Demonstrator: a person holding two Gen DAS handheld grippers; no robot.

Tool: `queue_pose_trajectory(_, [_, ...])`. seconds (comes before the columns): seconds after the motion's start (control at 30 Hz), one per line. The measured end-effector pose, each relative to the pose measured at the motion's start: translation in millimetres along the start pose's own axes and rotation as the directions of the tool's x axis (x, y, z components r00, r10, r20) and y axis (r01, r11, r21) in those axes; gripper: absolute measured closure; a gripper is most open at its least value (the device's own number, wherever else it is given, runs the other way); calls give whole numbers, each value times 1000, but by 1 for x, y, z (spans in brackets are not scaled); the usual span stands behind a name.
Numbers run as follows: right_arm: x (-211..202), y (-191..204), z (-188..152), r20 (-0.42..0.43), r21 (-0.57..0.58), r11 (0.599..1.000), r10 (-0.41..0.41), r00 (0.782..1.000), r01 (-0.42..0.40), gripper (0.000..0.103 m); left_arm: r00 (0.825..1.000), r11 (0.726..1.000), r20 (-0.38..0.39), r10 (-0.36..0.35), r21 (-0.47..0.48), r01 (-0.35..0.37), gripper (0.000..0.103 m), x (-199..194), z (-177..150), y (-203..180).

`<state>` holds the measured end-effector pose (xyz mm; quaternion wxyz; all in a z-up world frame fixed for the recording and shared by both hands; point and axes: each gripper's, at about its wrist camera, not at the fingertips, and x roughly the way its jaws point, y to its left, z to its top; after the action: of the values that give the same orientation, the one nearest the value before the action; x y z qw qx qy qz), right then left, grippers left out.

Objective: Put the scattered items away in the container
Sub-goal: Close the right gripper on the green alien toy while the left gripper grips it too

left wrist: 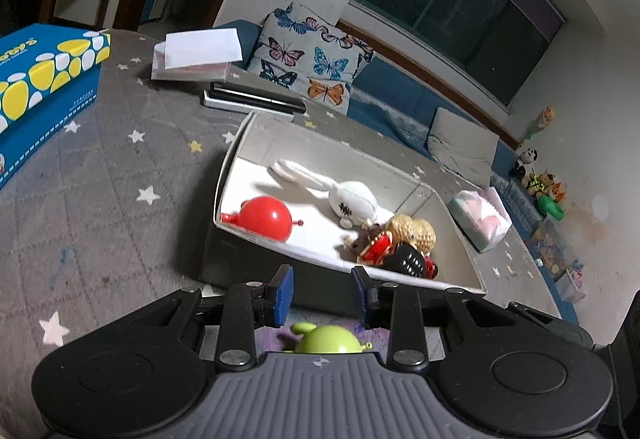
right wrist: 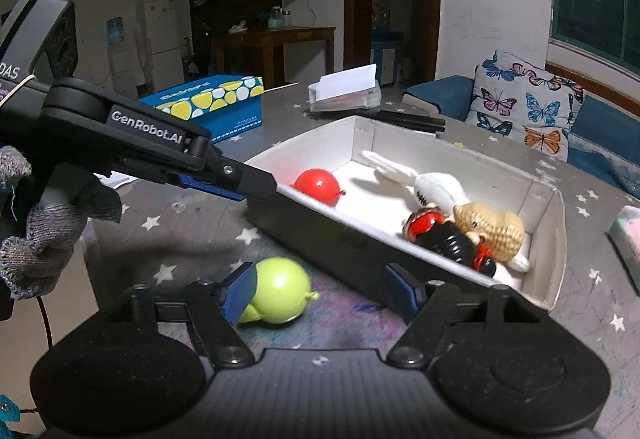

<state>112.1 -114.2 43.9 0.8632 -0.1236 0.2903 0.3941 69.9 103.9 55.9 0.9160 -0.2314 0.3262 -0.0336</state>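
Mostly done — the white cardboard box (right wrist: 552, 239) already holds a red plastic ball toy (right wrist: 318, 185), a white plush rabbit (right wrist: 436, 187) and a small heap of figures. Left outside, beside the box's near wall on the table (left wrist: 120, 175), lies a green plastic ball toy (right wrist: 280, 289). The right tongs (right wrist: 320, 293) stand open around it; the left tongs (left wrist: 322, 295), open and empty, hover by that wall.

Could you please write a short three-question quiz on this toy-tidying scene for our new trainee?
1. True or false: the green toy already lies inside the white box.
2. Which toy lies nearest the box corner by the left gripper? A) red ball B) white plush rabbit C) knitted peanut
3. What cloth pattern covers the table?

Key: 1. False, it lies on the table beside the right gripper. 2. A. 3. Stars on grey.
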Motion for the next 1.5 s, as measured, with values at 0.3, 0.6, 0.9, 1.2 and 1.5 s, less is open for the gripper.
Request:
queue_pose_trajectory(0.3, [8,7,-10,-19,19,1000,20,1000,-19,27,999,1000,-29,16,16,-15,69,4,-9,-1])
queue_pose_trajectory(0.6, [17,8,-14,-31,34,999,30,999,-29,27,998,999,-49,33,17,-32,69,8,-15,2])
queue_pose_trajectory(0.9, [20,9,-15,-36,37,999,32,999,-31,27,998,999,-55,39,9,-38,69,9,-15,6])
queue_pose_trajectory(1.2, [30,9,-15,-49,46,998,47,998,-45,27,996,1000,-86,2,16,-1,69,13,-19,5])
queue_pose_trajectory(1.5, [43,6,-16,-60,84,995,61,996,-56,32,993,1000,-120,-21,13,22,68,22,-22,7])
